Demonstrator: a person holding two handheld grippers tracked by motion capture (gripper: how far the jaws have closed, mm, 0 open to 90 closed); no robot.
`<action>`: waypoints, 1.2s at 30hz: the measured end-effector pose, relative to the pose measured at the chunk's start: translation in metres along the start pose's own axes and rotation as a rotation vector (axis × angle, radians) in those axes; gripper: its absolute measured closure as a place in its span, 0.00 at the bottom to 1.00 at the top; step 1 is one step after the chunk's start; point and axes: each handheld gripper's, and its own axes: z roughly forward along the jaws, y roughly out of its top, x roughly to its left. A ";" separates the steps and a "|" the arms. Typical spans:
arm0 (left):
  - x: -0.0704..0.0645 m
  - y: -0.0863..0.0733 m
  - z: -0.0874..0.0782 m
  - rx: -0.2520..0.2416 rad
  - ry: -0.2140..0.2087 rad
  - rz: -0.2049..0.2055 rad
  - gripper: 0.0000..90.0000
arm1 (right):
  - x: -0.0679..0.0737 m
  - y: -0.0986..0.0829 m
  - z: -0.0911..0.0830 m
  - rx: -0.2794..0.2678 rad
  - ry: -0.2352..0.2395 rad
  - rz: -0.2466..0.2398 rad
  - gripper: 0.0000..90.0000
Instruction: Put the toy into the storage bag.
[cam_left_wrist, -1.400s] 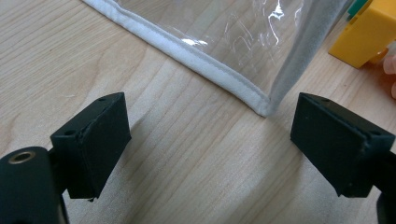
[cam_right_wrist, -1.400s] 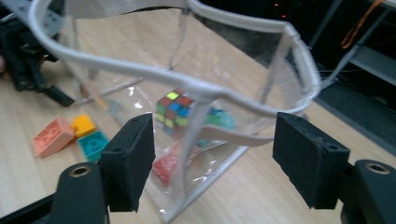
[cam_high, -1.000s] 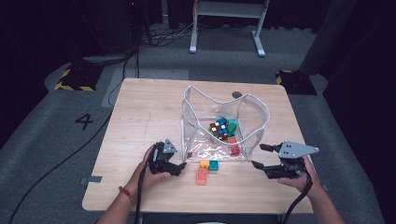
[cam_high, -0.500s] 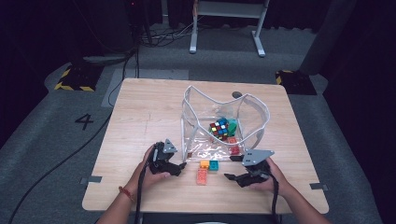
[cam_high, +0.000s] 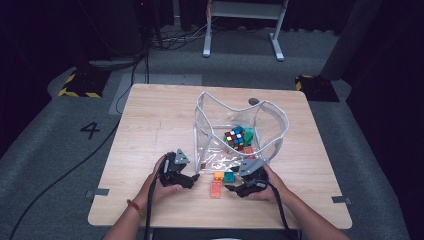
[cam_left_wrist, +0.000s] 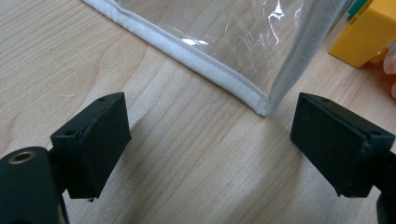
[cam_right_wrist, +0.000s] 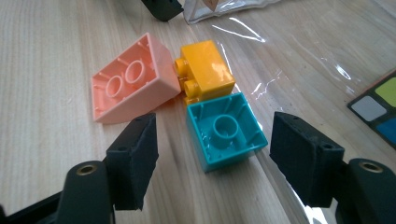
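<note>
You held your right gripper (cam_right_wrist: 212, 158) released around the teal brick (cam_right_wrist: 225, 130) near the tabletop's front edge, set to pinch it and lift it into the bag (cam_high: 240, 130), while your left gripper (cam_left_wrist: 210, 140) waited unclenched at the bag's corner.

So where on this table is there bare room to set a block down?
The table's whole left half, beside the clear bag, is bare wood. So is the strip right of the bag. The front middle is crowded: three blocks lie between the left gripper and right gripper.
</note>
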 end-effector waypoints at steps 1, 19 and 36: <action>0.000 0.000 0.000 0.001 0.000 0.000 0.13 | -0.001 0.000 0.001 0.010 -0.004 -0.006 0.37; 0.000 0.000 0.000 -0.001 0.001 0.000 0.13 | 0.004 -0.006 -0.015 0.008 0.077 0.010 0.66; 0.000 0.000 0.000 -0.001 0.001 0.000 0.13 | -0.033 -0.061 -0.112 -0.076 -0.132 0.164 0.66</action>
